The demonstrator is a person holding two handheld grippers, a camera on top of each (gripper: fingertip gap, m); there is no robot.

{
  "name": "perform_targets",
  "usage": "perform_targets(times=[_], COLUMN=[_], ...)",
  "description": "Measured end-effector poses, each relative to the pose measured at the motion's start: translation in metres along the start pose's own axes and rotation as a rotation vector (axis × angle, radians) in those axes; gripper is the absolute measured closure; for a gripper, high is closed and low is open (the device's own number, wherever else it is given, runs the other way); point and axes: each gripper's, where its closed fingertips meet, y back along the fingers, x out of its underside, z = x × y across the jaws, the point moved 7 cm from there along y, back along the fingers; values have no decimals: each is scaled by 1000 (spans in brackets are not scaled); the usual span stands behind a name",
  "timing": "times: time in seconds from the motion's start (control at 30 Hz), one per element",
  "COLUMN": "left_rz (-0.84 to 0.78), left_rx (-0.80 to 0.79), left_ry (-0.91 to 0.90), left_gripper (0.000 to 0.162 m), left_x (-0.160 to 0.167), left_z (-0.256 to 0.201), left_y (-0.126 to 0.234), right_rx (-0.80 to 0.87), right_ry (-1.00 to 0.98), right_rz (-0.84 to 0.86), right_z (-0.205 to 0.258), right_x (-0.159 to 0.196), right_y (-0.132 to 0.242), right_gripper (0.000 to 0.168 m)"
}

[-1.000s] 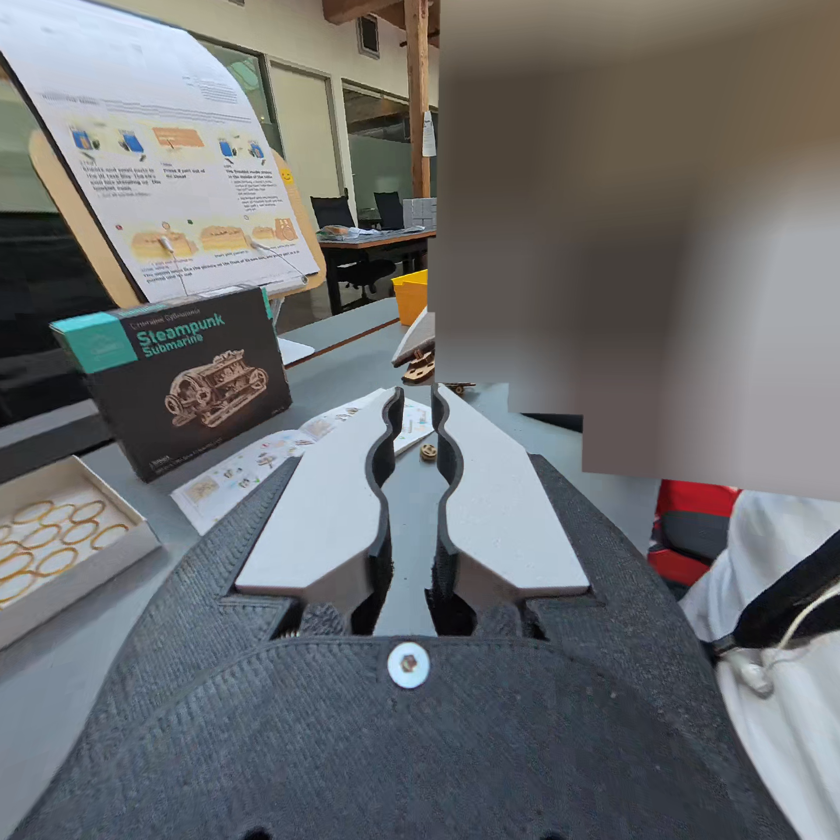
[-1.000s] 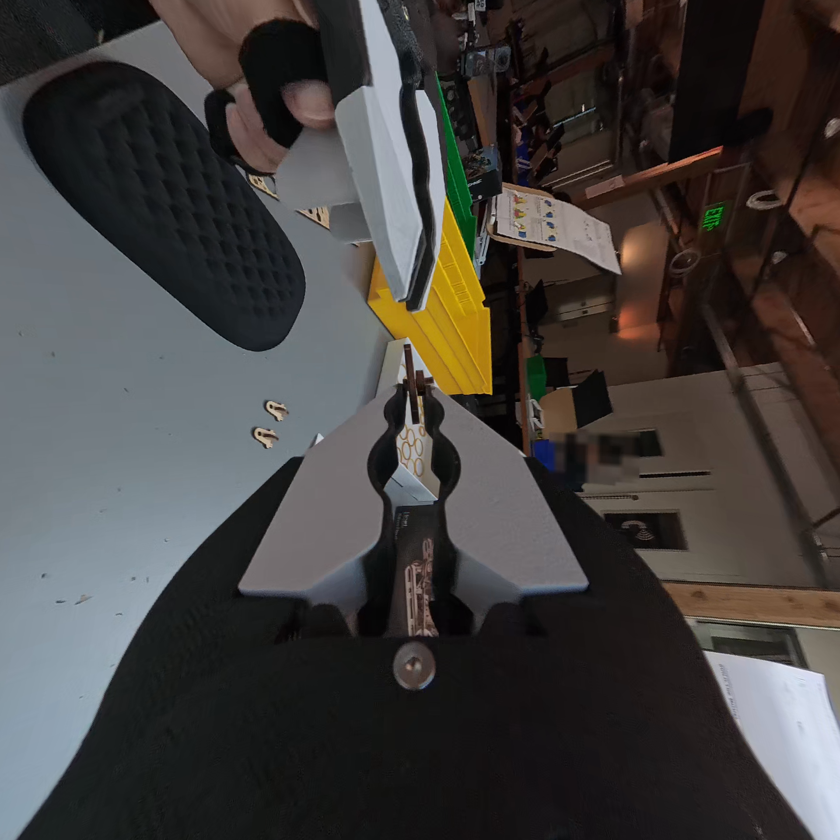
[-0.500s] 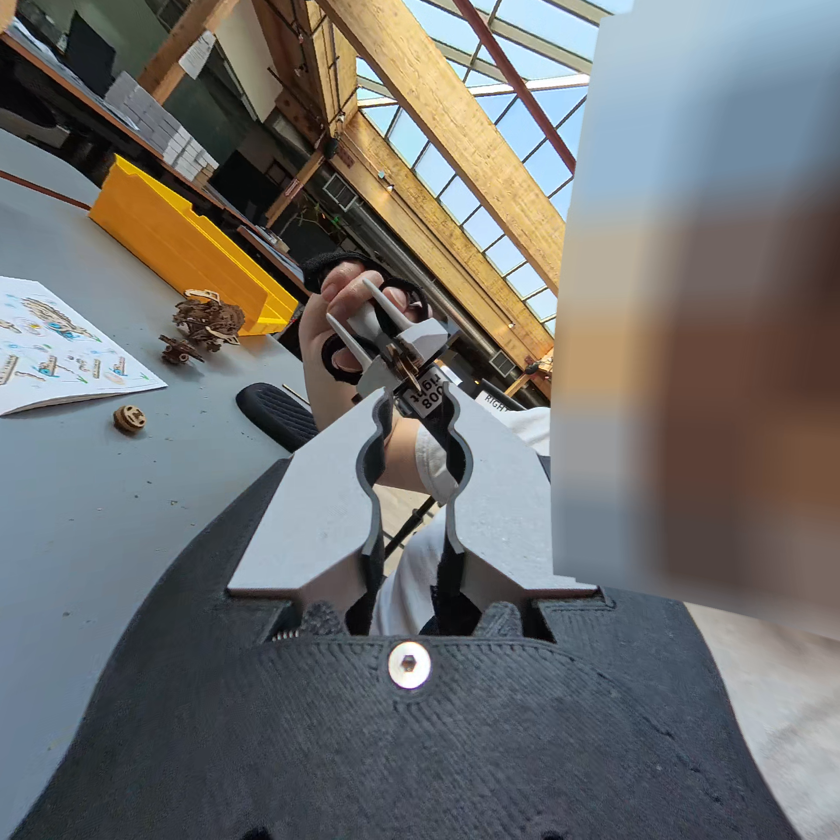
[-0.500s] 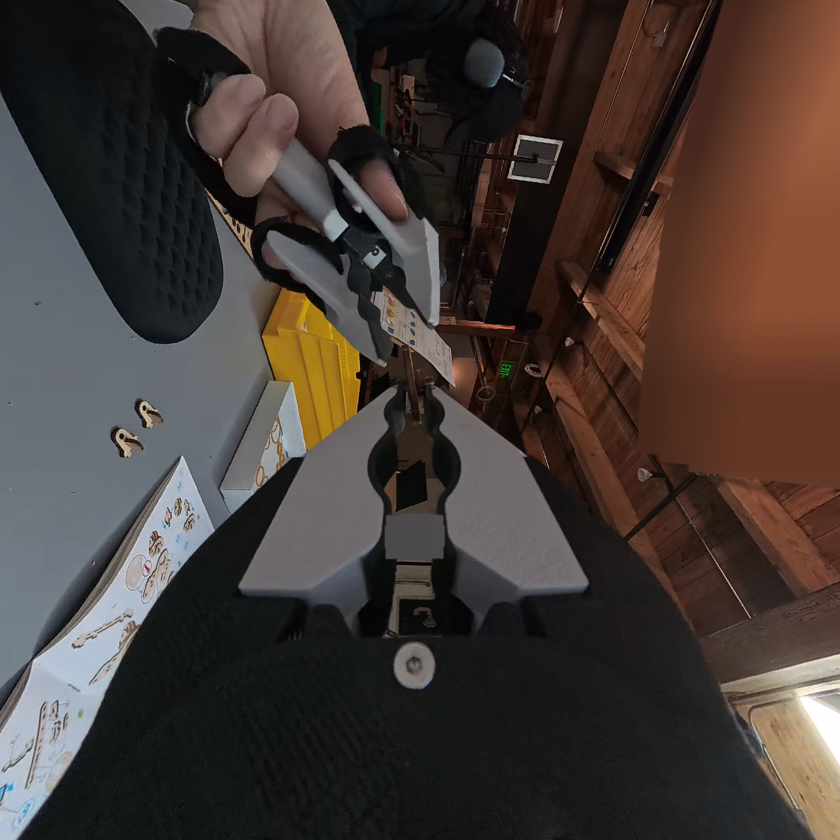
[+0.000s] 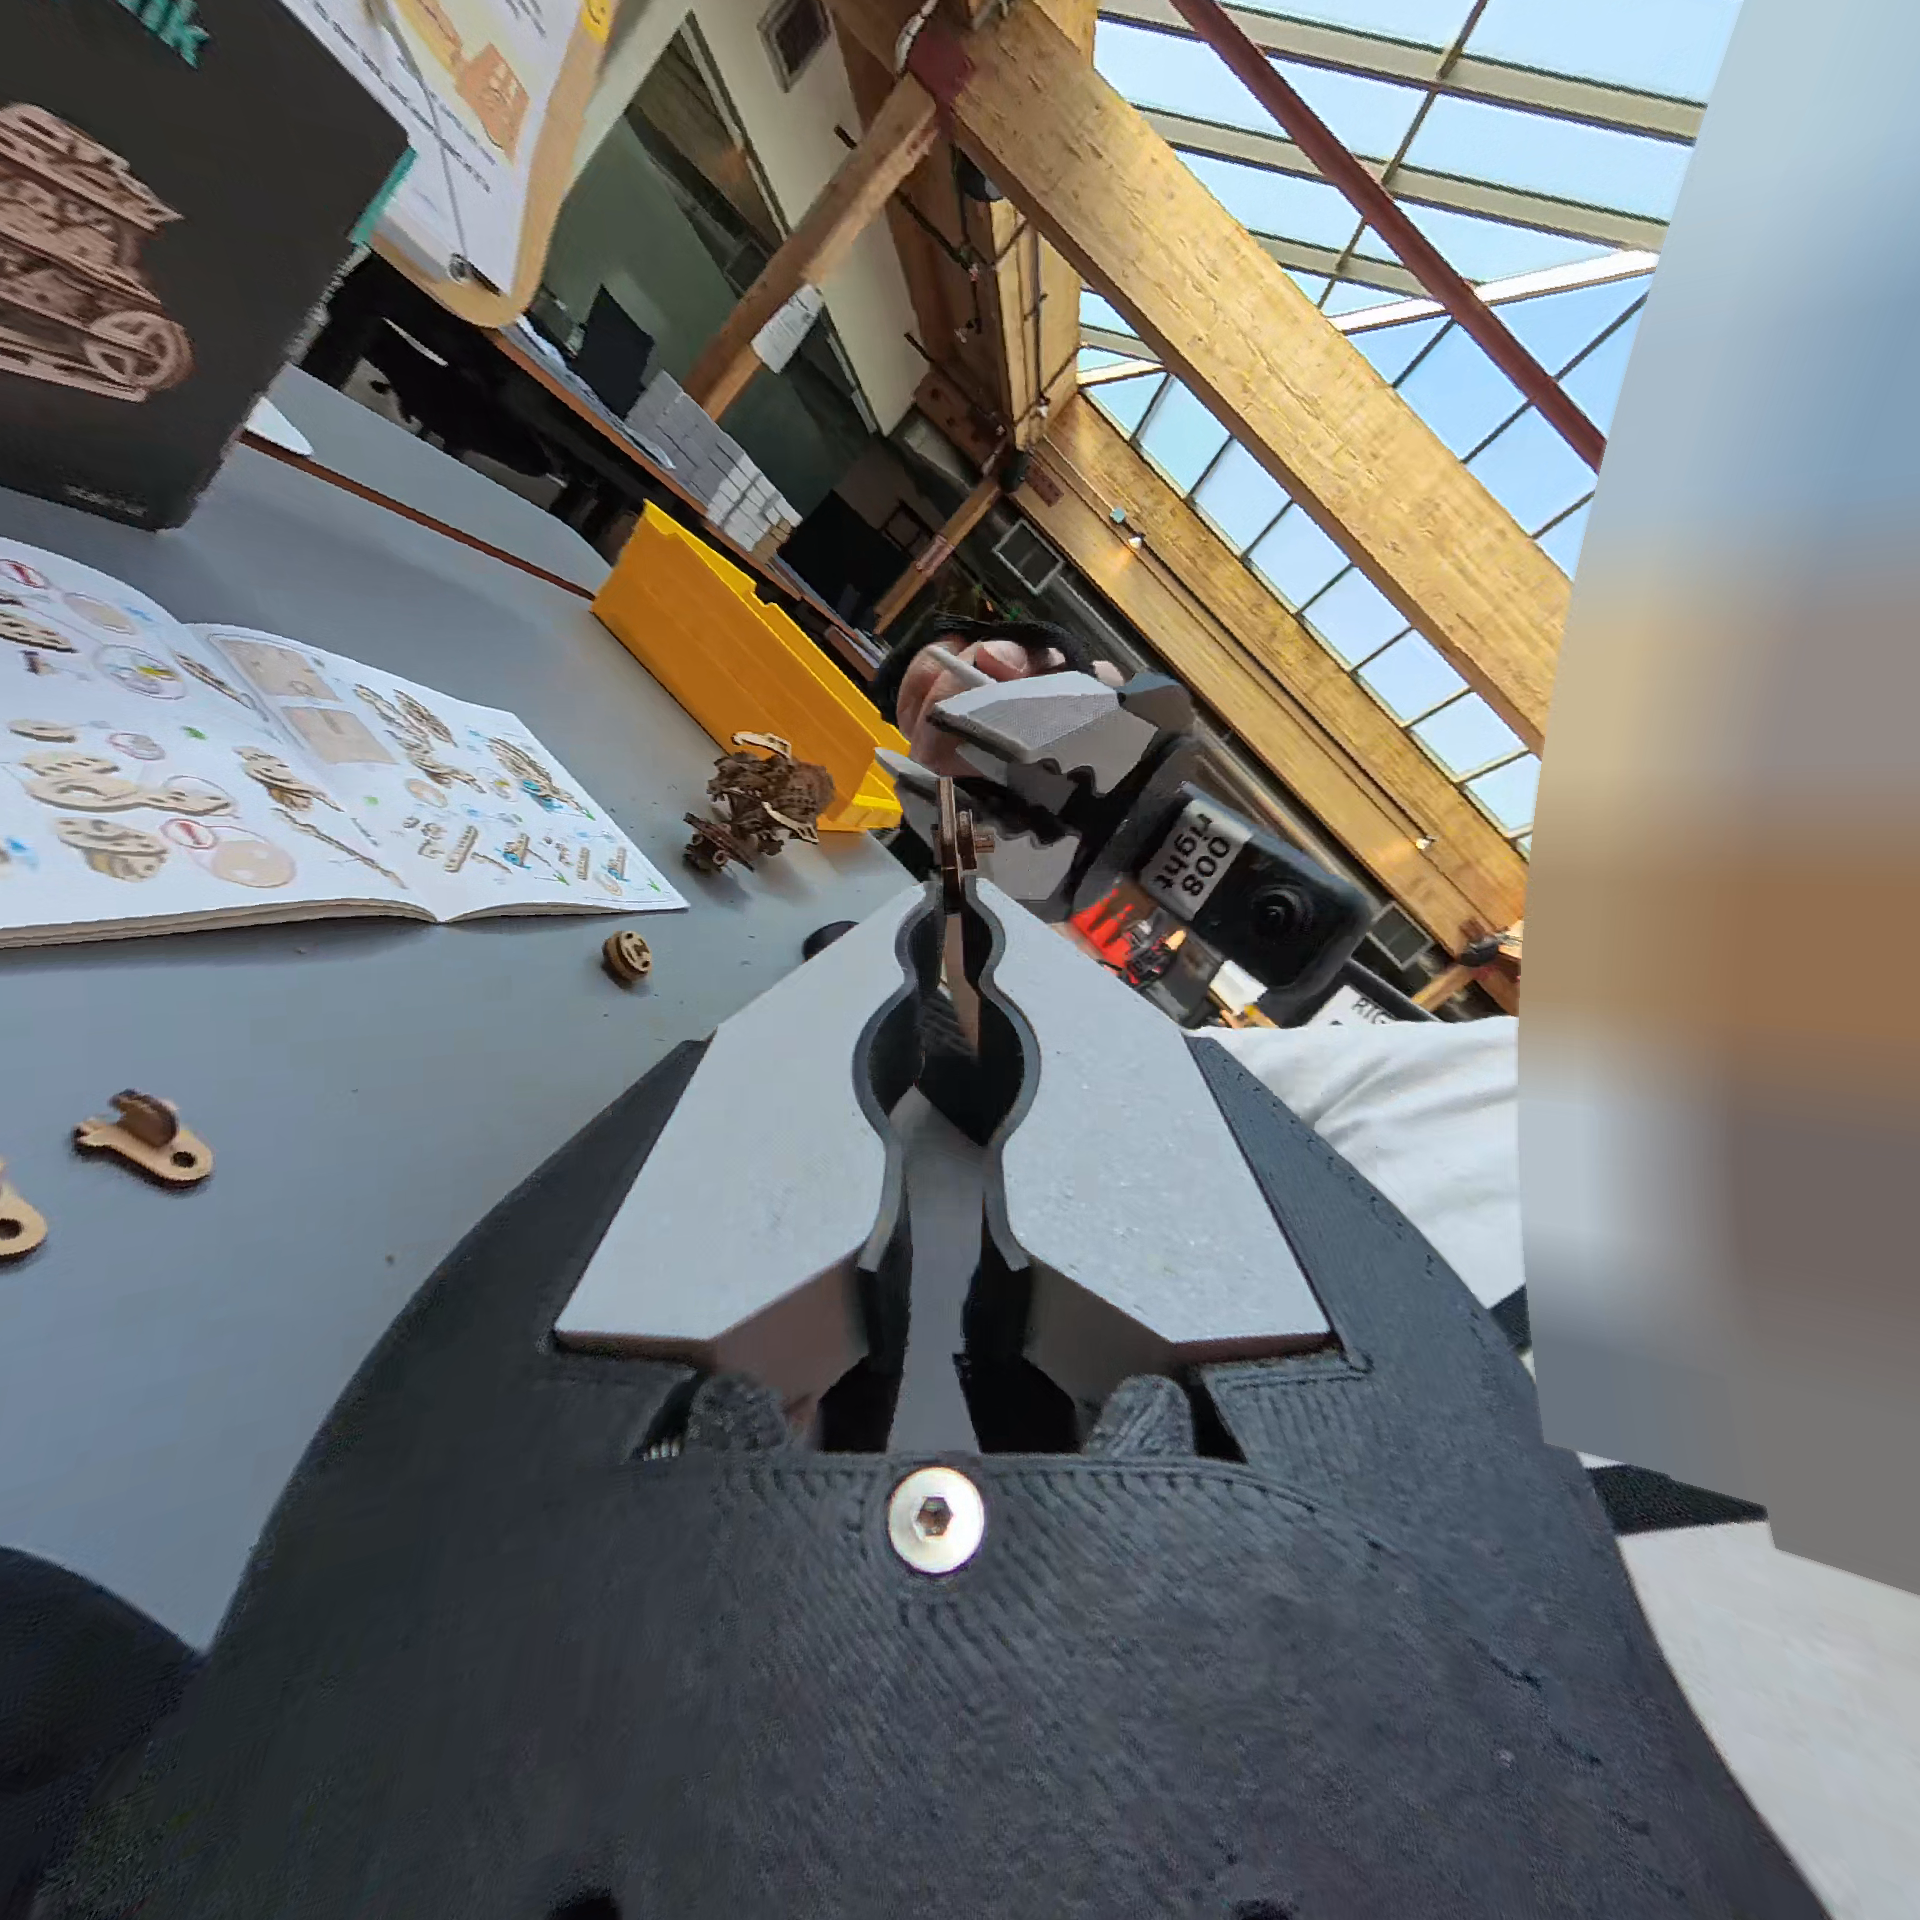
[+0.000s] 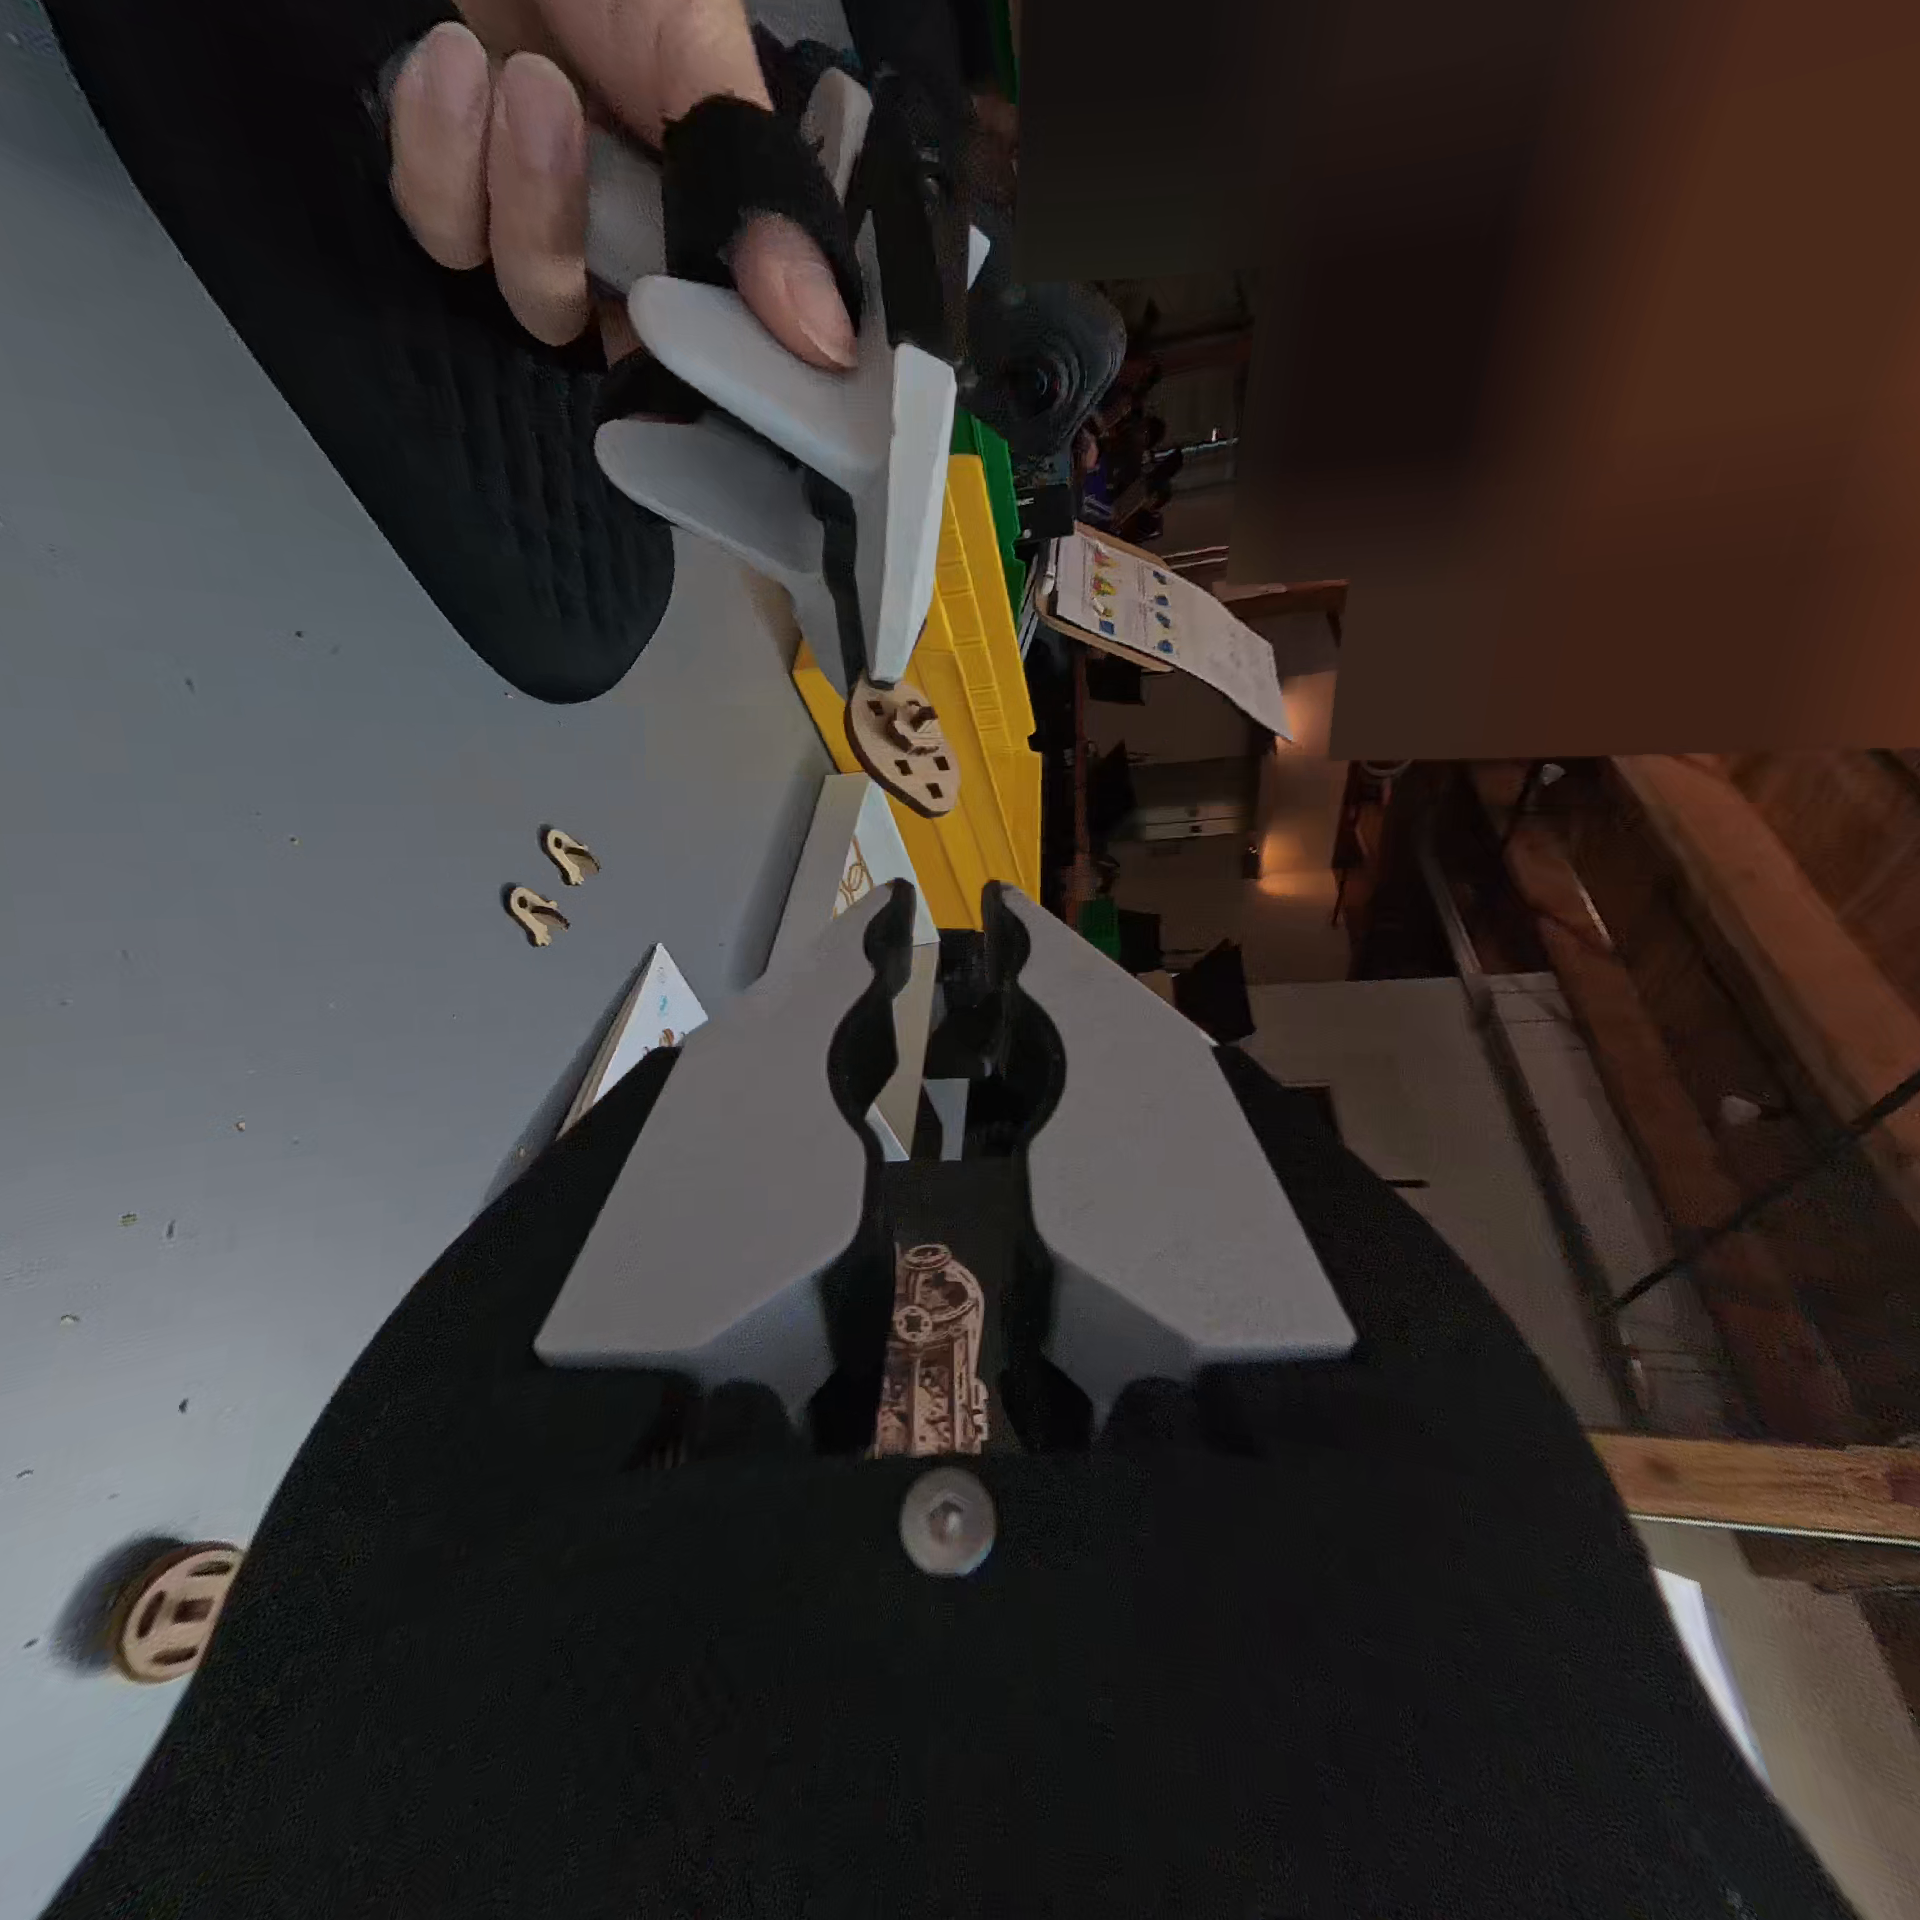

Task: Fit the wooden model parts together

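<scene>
**Wooden disc passes to the left jaws**

The left gripper (image 5: pixel 948 902) has its grey, wavy-edged jaws pinched narrow on a thin, flat plywood disc with square cut-outs (image 6: pixel 900 744). In the left wrist view the disc (image 5: pixel 951 844) shows edge-on, standing up from the jaw tips; in the right wrist view it hangs below the tips of the left gripper (image 6: pixel 871 681), face turned, with a small wooden peg standing out of its middle. A bare hand with black finger straps (image 6: pixel 582 177) grips that tool's handles.

The right gripper (image 6: pixel 943 902) holds nothing: its jaws stand apart by a narrow gap, just below the disc and clear of it. From the left wrist view it (image 5: pixel 940 774) appears beyond the disc; whether it touches the wood there I cannot tell.

Around the disc, on the matte grey desk (image 5: pixel 343 1039): a yellow plastic bin (image 5: pixel 727 644) behind it, a half-built brown wooden model cluster (image 5: pixel 758 805) beside the bin, an open instruction booklet with coloured drawings (image 5: pixel 260 769) to the left, a small round wooden wheel piece (image 5: pixel 628 954) nearer, and a flat hook-shaped plywood piece (image 5: pixel 145 1138) further left. A dark cardboard kit box (image 5: pixel 125 260) stands behind the booklet. A black ribbed pad (image 6: pixel 364 364) lies under the hand.
</scene>
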Motion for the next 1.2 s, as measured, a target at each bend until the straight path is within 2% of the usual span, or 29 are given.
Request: perform_targets(times=[0.03,0.1,0.17,0.2,0.27,0.37,0.47,0.57,0.87,1.2], left_rz=[-19,-59,-80,-87,-92,-110,-132,-146,-178,-201], left_rx=[-65,-181,-270,-306,-362,-422,-466,-491,-496,-500], left_ry=[-41,-117,-178,-204,-244,-299,-363,-403,-413,-426], left_gripper=[162,161,161,162,161,161,161,161,161,161], left_x=[0,-2,-2,-2,-2,-1,-1,-2,-3,-2], left_z=[2,5,7,8,9,10,8,5,4,3], left_y=[3,9,11,12,10,6,3,1,2,0], right_rx=[-21,-53,-124,-172,-237,-170,-160,-116,-123,-94], right_ry=[-119,-437,-738,-847,-933,-864,-829,-875,-884,-892], right_rz=[14,23,18,31,78,132,213,199,198,191], right_z=[-5,-21,-31,-30,-23,-14,-5,-7,-5,-6], right_x=[5,13,12,10,2,-7,-9,-8,-10,-8], right_y=[0,-2,-9,-15,-25,-36,-44,-44,-47,-48], right_gripper=[154,153,141,140,145,168,165,162,158,164])
